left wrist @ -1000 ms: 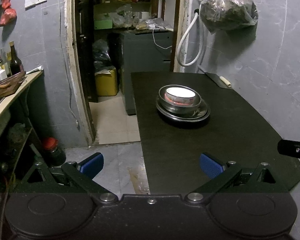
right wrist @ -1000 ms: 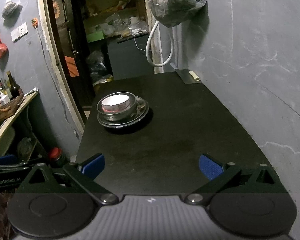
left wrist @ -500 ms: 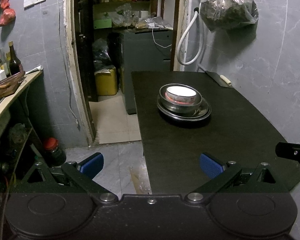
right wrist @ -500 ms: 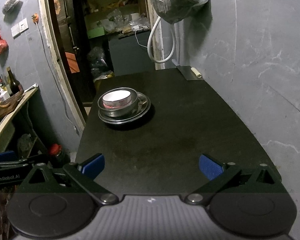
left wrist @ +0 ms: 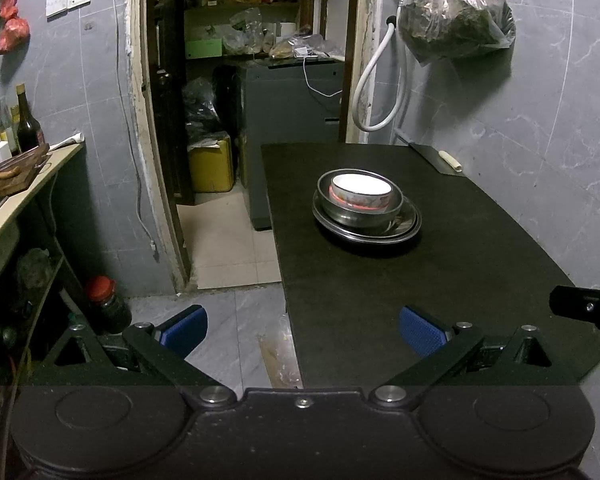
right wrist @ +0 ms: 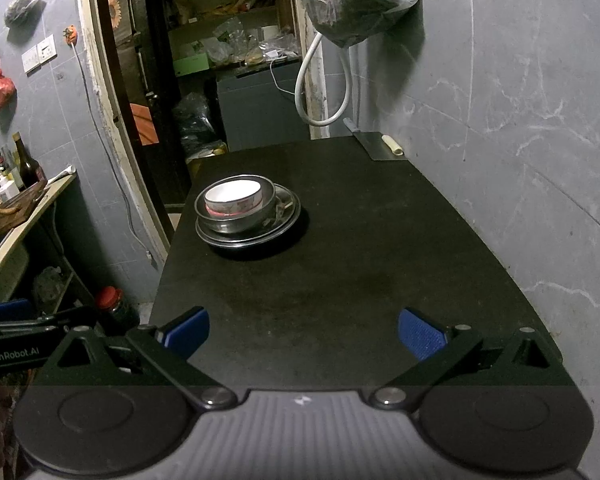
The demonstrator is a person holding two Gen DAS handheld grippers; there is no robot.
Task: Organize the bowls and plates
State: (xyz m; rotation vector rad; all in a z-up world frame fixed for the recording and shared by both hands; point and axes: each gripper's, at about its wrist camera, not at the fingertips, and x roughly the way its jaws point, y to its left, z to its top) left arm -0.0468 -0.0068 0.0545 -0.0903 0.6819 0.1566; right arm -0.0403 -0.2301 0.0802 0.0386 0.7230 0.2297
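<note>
- Matte black desk [right wrist: 340, 280] against grey marbled wall.
- White ceramic bowl [right wrist: 233, 197] nested in round steel bowl [right wrist: 236, 218] on steel plate [right wrist: 286, 216], mid-desk.
- Left tool [left wrist: 302, 326] and right tool [right wrist: 303, 330] spread wide, blue ribbed pads [right wrist: 420, 334] empty.

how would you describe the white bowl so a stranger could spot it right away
Start at the black table against the grey wall; the only crockery on it is one stack. A steel plate lies at the bottom, a steel bowl sits on it, and the white bowl nests inside that. It is the topmost piece and the only non-metal one, white inside with a red band outside.
</note>
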